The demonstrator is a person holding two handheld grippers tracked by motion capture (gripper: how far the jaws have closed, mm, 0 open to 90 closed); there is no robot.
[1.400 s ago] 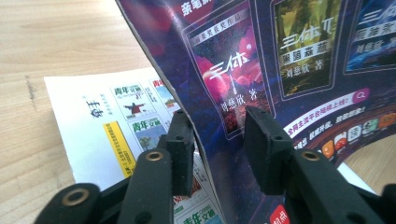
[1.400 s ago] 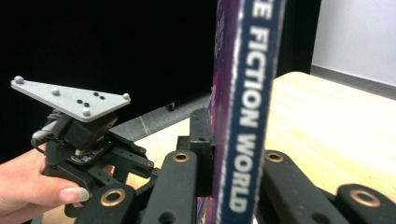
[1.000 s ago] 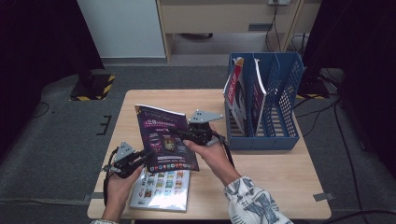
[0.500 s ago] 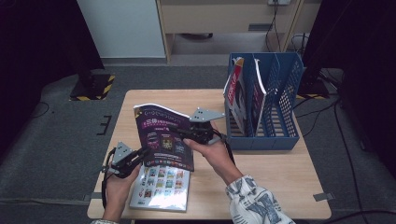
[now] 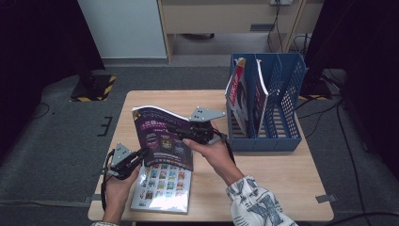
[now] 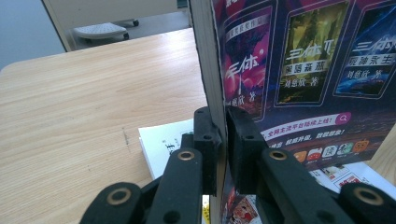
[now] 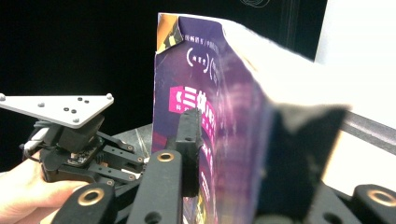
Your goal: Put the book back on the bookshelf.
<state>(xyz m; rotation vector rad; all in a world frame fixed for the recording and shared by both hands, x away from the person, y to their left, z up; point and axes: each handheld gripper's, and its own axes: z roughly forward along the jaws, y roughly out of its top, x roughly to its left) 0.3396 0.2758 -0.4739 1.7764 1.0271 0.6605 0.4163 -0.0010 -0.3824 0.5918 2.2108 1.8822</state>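
Both your left gripper [image 5: 136, 157] and right gripper [image 5: 176, 130] are clamped on the purple magazine [image 5: 162, 139], raised at table centre; it's light and floppy, so grip near its 9 o'clock spine.

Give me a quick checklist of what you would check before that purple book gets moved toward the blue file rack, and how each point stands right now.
1. Left gripper holds the purple book: ok, its jaws are closed on the book's lower edge.
2. Right gripper holds it too: ok, its jaws stand on either side of the book.
3. Book lifted off the table: ok, it is tilted up above the white booklet.
4. Free slot in the blue file rack: ok, the right-hand compartments look empty; two books stand in the left ones.
5. Booklet underneath stays put: cannot tell whether the book's lower edge touches it.
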